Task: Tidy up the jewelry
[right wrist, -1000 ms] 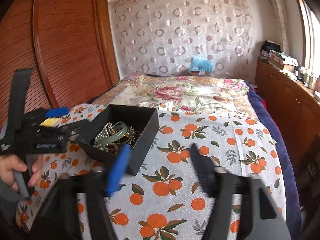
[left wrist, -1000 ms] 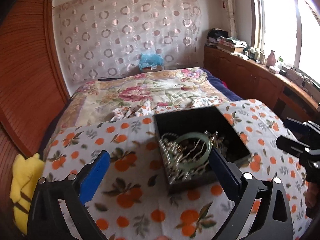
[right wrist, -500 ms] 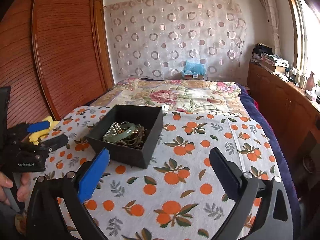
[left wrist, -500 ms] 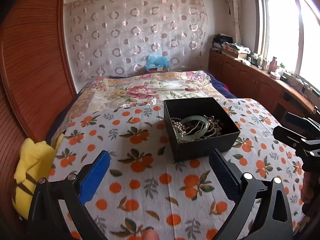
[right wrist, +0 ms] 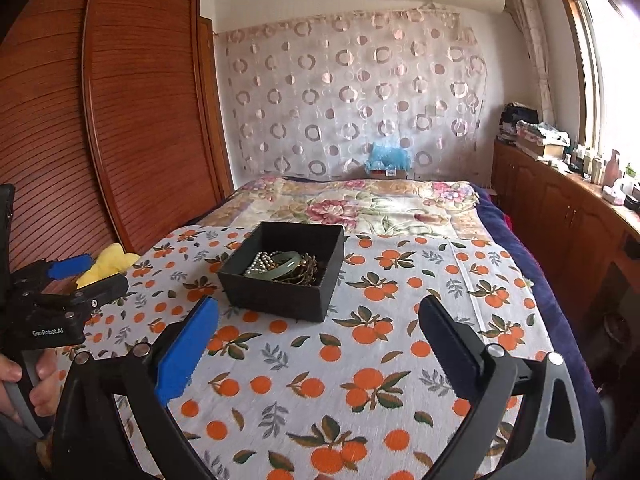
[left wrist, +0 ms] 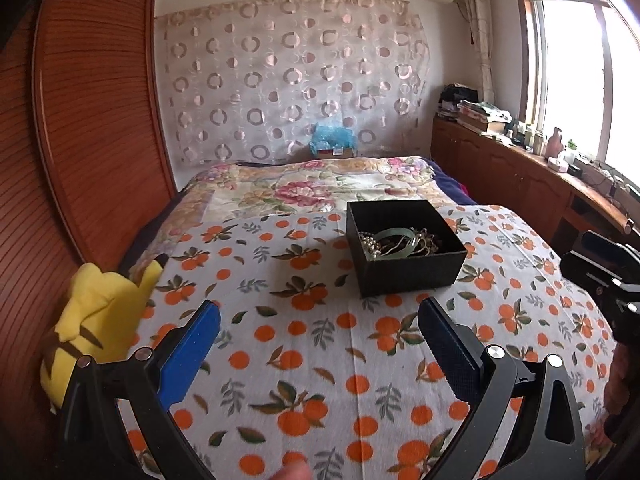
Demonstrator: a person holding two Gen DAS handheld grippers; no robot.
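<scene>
Two grippers hang over an orange-print cloth (left wrist: 304, 360) spread across the near part of a bed, and neither has anything between its fingers. From the left wrist camera, the left gripper (left wrist: 318, 322) stands wide apart, its blue pads framing bare cloth, with the open black box (left wrist: 404, 276) lying beyond them, a little to the right. Inside that box sits a tangle of jewelry: a pale green bangle (left wrist: 394, 240), a strand of pearl-like beads (left wrist: 366, 240) on its left and brownish chains (left wrist: 430, 238) on its right. A yellow plush toy (left wrist: 100, 316) leans at the left edge of the bed against the reddish wooden slatted wardrobe (left wrist: 80, 128). From the right wrist camera, the right gripper (right wrist: 318, 320) is spread fully, its jaws having just been opening, with only cloth showing between them; the box lies beyond, nearer its left finger. The left gripper appears at the left edge of that view, held in a person's hand (right wrist: 24, 384), well apart from the box. Farther off lie a floral quilt (right wrist: 360, 204), a circle-patterned curtain (right wrist: 352, 96) on the far wall, and a wooden cabinet (right wrist: 560, 220) under the window on the right.
</scene>
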